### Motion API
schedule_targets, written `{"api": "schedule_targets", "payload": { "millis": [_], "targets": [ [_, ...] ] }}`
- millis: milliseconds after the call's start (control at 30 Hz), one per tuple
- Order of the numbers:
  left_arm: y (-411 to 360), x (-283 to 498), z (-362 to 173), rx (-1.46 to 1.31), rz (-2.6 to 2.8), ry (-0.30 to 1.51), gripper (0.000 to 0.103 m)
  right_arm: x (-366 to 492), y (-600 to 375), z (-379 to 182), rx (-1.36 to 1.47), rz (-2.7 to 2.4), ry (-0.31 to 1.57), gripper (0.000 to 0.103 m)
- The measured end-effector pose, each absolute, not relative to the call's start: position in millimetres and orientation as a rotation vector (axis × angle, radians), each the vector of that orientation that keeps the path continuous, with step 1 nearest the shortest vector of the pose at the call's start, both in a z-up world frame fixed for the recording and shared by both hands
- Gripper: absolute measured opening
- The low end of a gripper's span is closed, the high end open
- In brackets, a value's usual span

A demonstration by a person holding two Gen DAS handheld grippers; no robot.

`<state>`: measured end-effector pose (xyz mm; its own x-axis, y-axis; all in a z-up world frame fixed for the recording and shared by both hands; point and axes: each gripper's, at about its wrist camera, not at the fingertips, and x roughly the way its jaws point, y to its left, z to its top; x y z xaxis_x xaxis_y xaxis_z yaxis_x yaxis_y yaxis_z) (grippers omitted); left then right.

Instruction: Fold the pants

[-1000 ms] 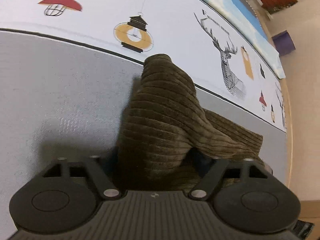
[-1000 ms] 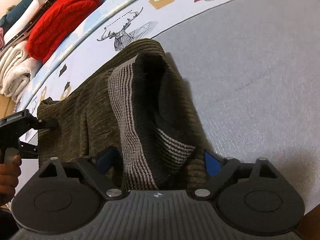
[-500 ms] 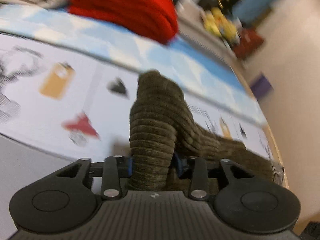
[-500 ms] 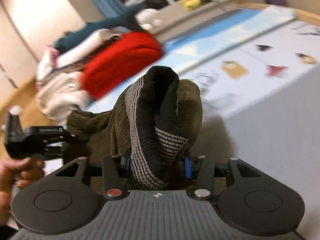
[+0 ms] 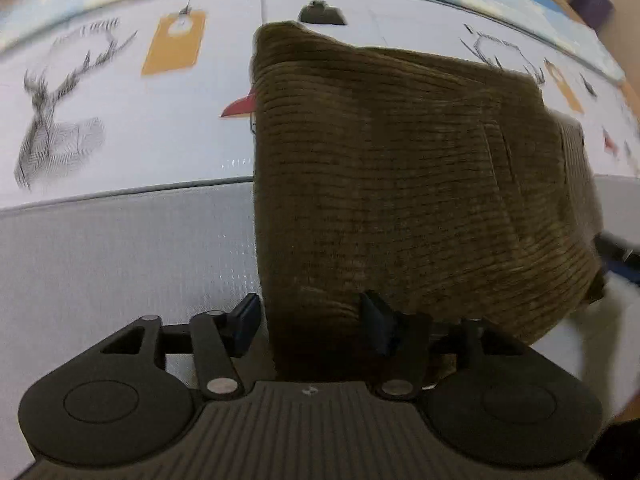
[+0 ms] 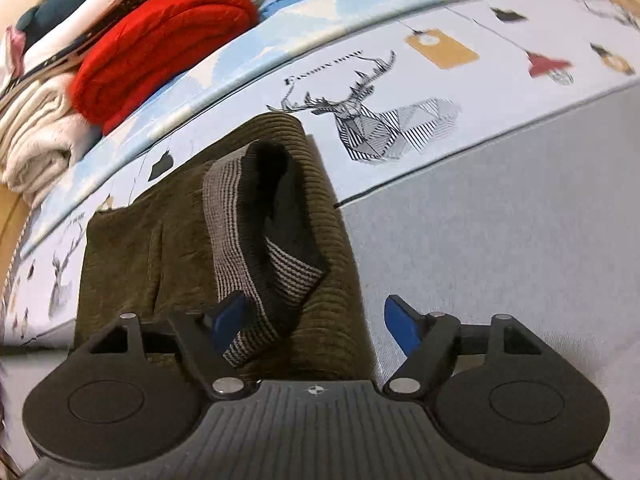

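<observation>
The olive-brown corduroy pants lie folded on the bed, across the grey and white printed cover. My left gripper is open, its fingers spread either side of the near left corner of the fold. In the right wrist view the pants show their striped black waistband lining turned up. My right gripper is open, its jaws wide around the near right edge of the pants, not pinching the cloth.
The bed cover is grey near me and white with deer and lamp prints farther off. A stack of folded clothes, with a red knit and cream items, lies at the far left behind the pants.
Both grippers were shut on the lifted pants half a second ago. They have lowered the cloth onto the bed, folded over, and both have opened and let go.
</observation>
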<state>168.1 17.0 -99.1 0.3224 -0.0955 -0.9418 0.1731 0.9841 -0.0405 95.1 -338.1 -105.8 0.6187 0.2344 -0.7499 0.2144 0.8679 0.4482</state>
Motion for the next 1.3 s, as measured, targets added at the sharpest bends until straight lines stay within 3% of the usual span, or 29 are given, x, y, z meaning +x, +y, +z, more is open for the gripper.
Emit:
{"api": "schedule_targets", "payload": {
  "millis": [100, 133, 233, 300, 367, 433, 500, 633, 733, 1300],
  "targets": [
    [16, 150, -70, 0.104, -0.122, 1.101, 0.067, 88, -328, -88, 0.453, -0.033, 0.9, 0.076],
    [17, 140, -56, 0.105, -0.11, 1.041, 0.075, 81, -324, -74, 0.404, -0.039, 0.875, 0.074],
    [16, 106, -12, 0.095, -0.132, 0.894, 0.084, 53, -313, -26, 0.295, 0.01, 0.741, 0.074],
    [11, 75, 13, 0.11, -0.14, 0.788, 0.087, 28, -305, 2, 0.226, 0.038, 0.647, 0.078],
    [4, 37, 33, 0.137, -0.135, 0.673, 0.092, 0, -300, 22, 0.177, 0.059, 0.573, 0.088],
    [-3, 4, 43, 0.133, -0.12, 0.603, 0.099, -26, -295, 33, 0.142, 0.069, 0.517, 0.092],
    [-12, -21, 41, 0.106, -0.108, 0.568, 0.099, -51, -289, 34, 0.117, 0.068, 0.478, 0.093],
    [-23, -64, 23, 0.114, -0.081, 0.542, 0.099, -87, -276, 29, 0.171, 0.048, 0.443, 0.094],
    [-30, -67, 11, 0.075, -0.118, 0.637, 0.099, -94, -262, 20, 0.187, 0.033, 0.489, 0.096],
    [-19, -29, -17, 0.006, -0.009, 0.808, 0.102, -72, -237, -4, 0.129, 0.014, 0.655, 0.095]
  ]
}}
